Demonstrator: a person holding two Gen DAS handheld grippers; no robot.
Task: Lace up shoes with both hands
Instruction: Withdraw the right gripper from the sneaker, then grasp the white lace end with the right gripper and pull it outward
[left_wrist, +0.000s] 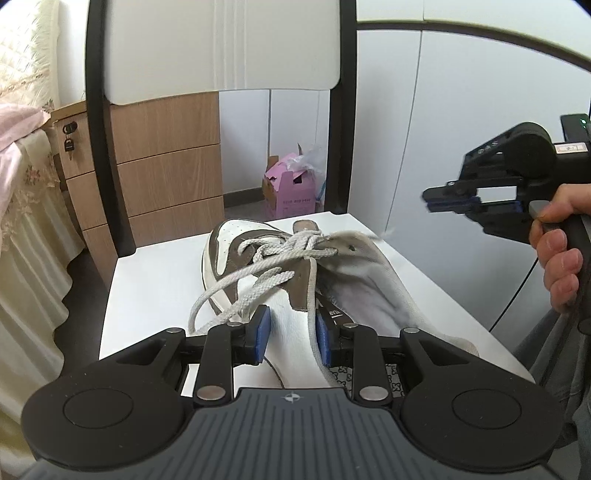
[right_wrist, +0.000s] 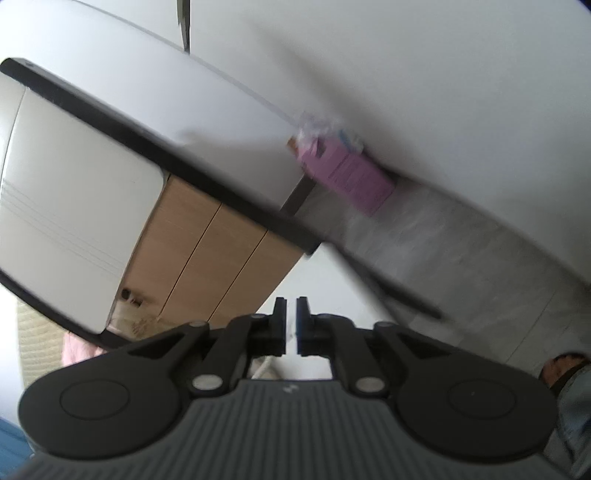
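White chair seat (left_wrist: 147, 288) carries a white-and-brown leather sneaker (left_wrist: 258, 273), toe away, grey woven laces (left_wrist: 258, 266) tangled loose across its tongue. Left gripper (left_wrist: 291, 336) spread open at the sneaker's heel side. Right gripper (left_wrist: 450, 201) nearly closed, empty, well right of the sneaker. Pinch one lace end cleanly, no doubled strands.

The black plastic left gripper (left_wrist: 291, 334) has blue pads (left_wrist: 263, 334), silver screws and a ribbed grey base. The black right gripper (left_wrist: 452, 201) shows a green light. A grey sleeve (left_wrist: 546, 354) hangs below.
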